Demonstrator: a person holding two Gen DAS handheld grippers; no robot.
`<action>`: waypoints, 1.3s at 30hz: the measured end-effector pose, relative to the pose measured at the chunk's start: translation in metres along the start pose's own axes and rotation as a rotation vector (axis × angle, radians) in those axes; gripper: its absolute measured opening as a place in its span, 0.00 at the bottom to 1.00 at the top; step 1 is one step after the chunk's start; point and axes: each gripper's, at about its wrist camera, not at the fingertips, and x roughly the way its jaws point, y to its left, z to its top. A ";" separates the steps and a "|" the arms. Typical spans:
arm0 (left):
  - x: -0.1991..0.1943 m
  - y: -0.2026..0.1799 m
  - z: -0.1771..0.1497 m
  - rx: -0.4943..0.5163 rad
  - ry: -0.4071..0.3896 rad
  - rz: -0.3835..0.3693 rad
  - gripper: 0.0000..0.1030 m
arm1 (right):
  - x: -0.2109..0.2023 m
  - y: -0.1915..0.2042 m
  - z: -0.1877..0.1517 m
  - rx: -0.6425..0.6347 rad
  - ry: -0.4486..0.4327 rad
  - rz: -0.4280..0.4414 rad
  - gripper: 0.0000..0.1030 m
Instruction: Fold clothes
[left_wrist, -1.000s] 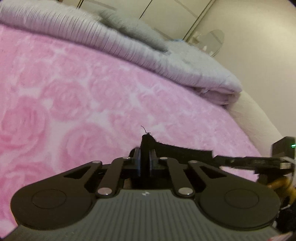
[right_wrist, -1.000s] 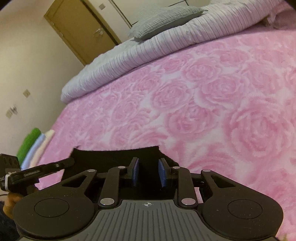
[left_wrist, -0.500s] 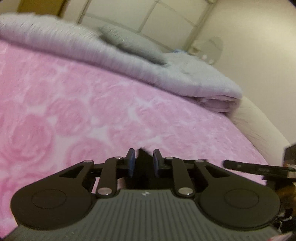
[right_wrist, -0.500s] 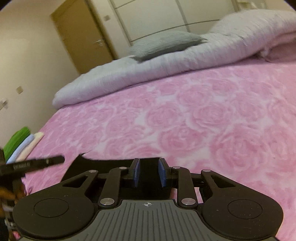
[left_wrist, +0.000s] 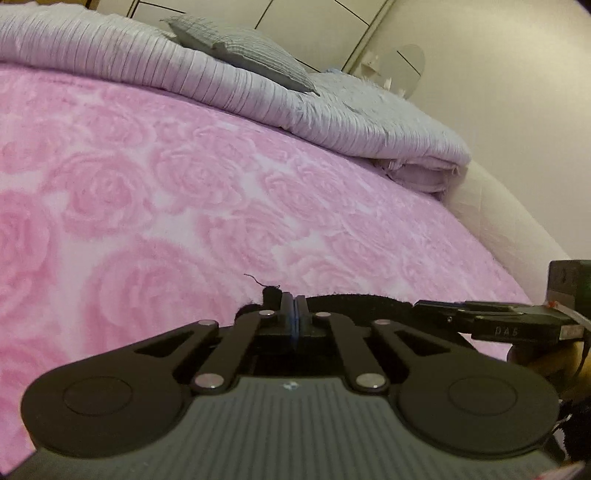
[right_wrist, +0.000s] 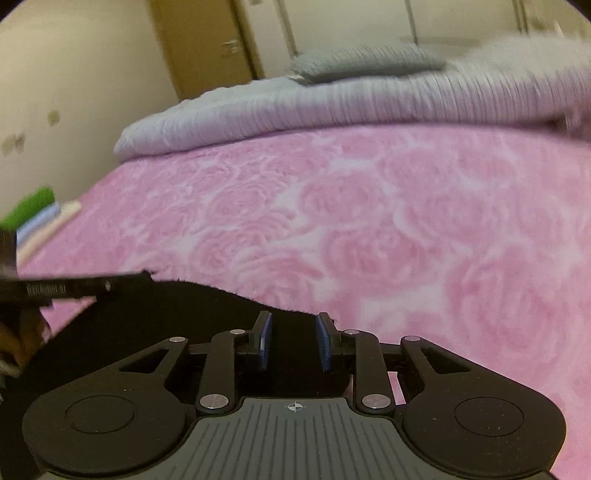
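Note:
A black fuzzy cloth (left_wrist: 354, 301) lies near me on the pink rose blanket (left_wrist: 184, 184). My left gripper (left_wrist: 294, 314) is shut, its blue pads pressed together on the cloth's top edge, with a tuft and a loose thread just to its left. In the right wrist view the cloth (right_wrist: 166, 314) hangs from the left gripper's tip (right_wrist: 146, 277) and sags toward my right gripper (right_wrist: 294, 339). The right jaws stand partly apart with the cloth's edge filling the gap. The right gripper (left_wrist: 415, 306) meets the same edge from the right.
A folded grey ribbed duvet (left_wrist: 258, 92) with a grey pillow (left_wrist: 240, 48) lies across the far side of the bed. The bed's cream edge (left_wrist: 498, 221) curves at the right. Folded cloths, green on top (right_wrist: 33, 218), are stacked at the left edge. A door (right_wrist: 207, 44) stands beyond.
The left jaws opened half a second ago and are now closed again at the cloth's corner. Both views have shifted and rolled. The cloth's top edge now sags between the grippers.

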 end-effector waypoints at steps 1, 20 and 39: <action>0.000 0.002 0.000 -0.006 0.000 0.001 0.03 | 0.003 -0.003 0.002 0.025 0.012 0.007 0.24; -0.133 -0.082 -0.046 -0.065 0.005 0.052 0.04 | -0.148 0.074 -0.060 0.118 -0.070 -0.005 0.25; -0.141 -0.138 -0.092 0.041 0.130 0.307 0.07 | -0.145 0.133 -0.116 -0.078 0.000 -0.159 0.25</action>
